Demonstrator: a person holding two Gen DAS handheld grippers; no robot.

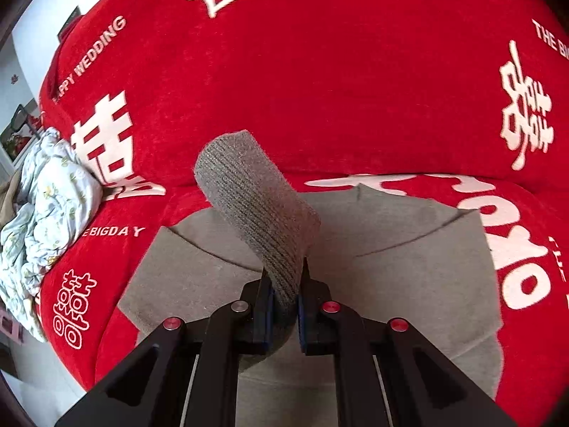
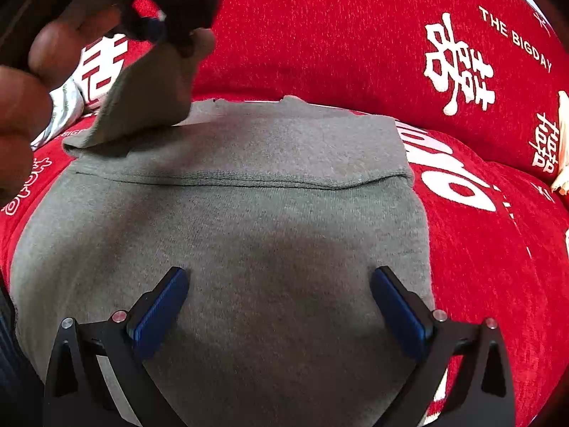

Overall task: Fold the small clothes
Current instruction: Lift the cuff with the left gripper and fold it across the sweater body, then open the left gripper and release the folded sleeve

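A grey knit sweater lies flat on a red sofa cover; it also shows in the left wrist view. My left gripper is shut on the ribbed cuff of the sweater's sleeve and holds it lifted above the body. In the right wrist view the left gripper shows at the upper left with the sleeve hanging from it. My right gripper is open and empty, hovering just above the sweater's body, its blue pads wide apart.
The red cover with white lettering spans the seat and backrest. A crumpled floral cloth lies at the sofa's left end. A hand holds the left gripper at the upper left of the right wrist view.
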